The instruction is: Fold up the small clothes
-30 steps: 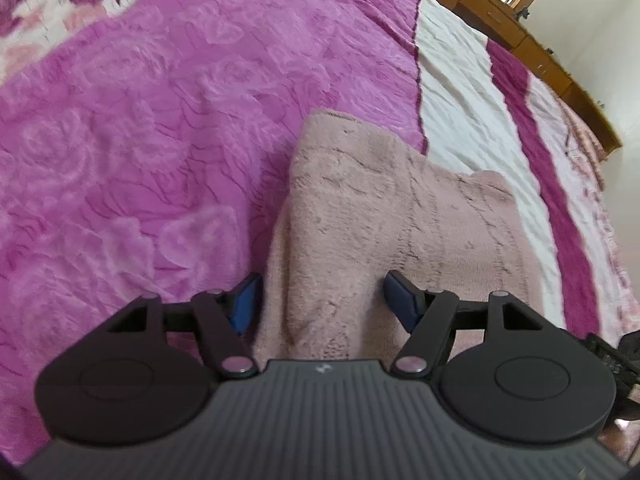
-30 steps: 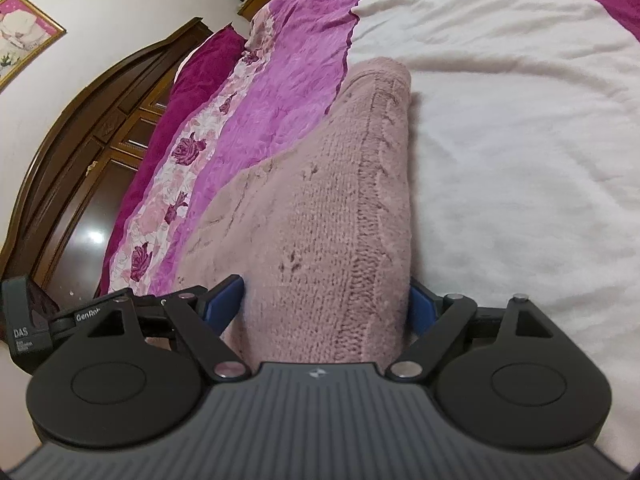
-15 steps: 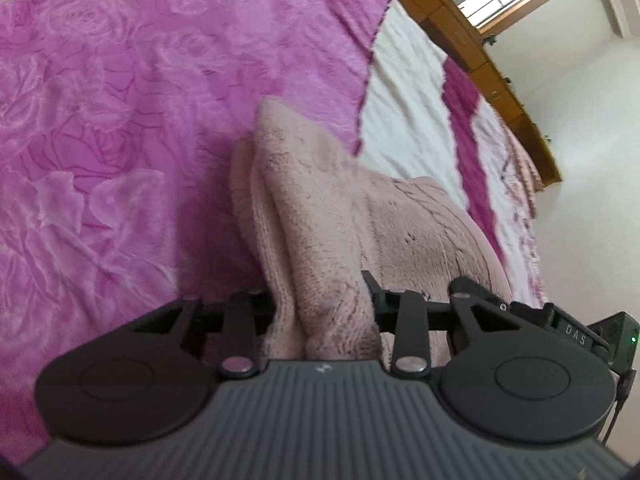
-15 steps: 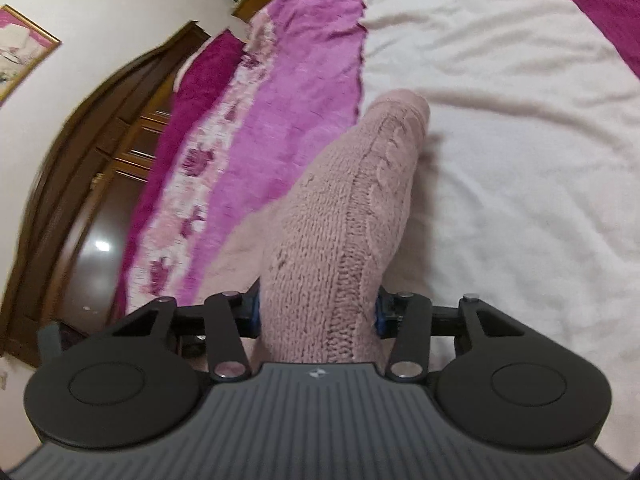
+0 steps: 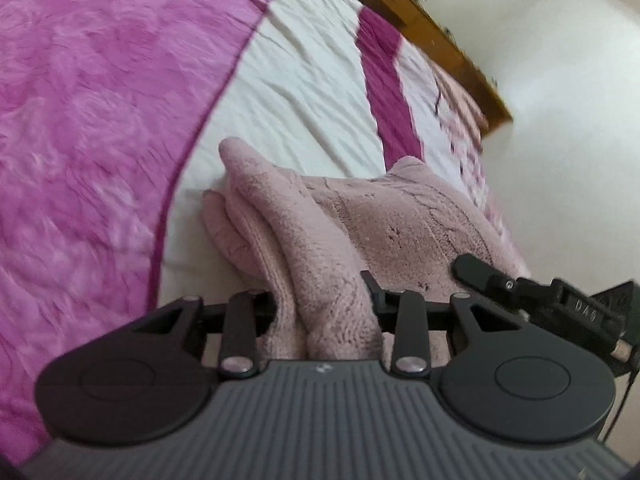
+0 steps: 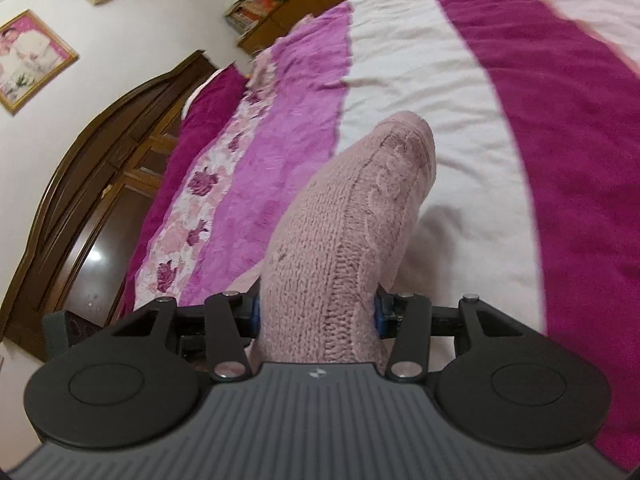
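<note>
A folded pale pink knitted garment (image 5: 384, 220) is held up over the bed by both grippers. My left gripper (image 5: 324, 304) is shut on one bunched end of it, with the folded layers hanging forward between its jaws. My right gripper (image 6: 316, 312) is shut on the other end of the pink knit (image 6: 352, 216), which rises in a thick roll over the white stripe of the bedspread. The right gripper's black body (image 5: 560, 304) shows at the right of the left wrist view.
The bedspread has magenta (image 5: 80, 120), white (image 6: 420, 60) and dark pink (image 6: 560, 120) stripes. A dark wooden headboard (image 6: 80, 184) stands at the left in the right wrist view. A wooden frame (image 5: 440, 40) runs along the bed's far side.
Both grippers closed on the pink knit and lifted it. They have carried it sideways from the magenta stripe to above the white stripe.
</note>
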A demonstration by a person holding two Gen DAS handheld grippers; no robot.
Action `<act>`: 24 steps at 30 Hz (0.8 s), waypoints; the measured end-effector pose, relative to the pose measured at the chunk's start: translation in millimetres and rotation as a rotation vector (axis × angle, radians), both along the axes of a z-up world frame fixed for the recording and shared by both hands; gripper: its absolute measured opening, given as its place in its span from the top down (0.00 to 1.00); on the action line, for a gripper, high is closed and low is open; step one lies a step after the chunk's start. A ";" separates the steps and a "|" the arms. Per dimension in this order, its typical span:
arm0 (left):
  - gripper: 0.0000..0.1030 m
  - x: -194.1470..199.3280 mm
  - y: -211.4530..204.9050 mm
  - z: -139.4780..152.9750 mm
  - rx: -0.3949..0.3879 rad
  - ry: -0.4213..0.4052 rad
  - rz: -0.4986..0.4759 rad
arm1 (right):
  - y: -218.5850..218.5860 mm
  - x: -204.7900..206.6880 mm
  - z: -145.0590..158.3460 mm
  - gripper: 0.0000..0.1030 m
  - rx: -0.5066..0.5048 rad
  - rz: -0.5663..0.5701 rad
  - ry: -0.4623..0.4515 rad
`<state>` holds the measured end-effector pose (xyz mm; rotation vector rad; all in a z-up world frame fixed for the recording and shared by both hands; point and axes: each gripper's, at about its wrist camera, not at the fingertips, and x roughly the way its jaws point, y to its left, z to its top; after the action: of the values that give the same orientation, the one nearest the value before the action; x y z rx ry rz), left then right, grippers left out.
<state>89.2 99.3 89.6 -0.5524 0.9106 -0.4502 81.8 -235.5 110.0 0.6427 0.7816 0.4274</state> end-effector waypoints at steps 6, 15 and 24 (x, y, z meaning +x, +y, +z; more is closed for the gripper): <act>0.58 -13.7 -21.5 -35.1 0.171 0.048 -0.025 | -26.9 -29.3 -59.2 0.48 -0.024 -0.069 0.114; 0.47 -27.9 -16.5 -33.3 0.245 0.034 0.008 | -30.6 -56.8 -91.3 0.33 -0.051 -0.098 0.087; 0.34 -65.8 -27.0 -14.9 0.392 -0.004 0.076 | -23.6 -85.2 -71.1 0.22 -0.152 -0.123 0.009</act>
<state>23.5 72.3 74.7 -0.2263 0.9414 -0.1955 -3.4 -259.1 39.0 0.5477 0.7709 0.2503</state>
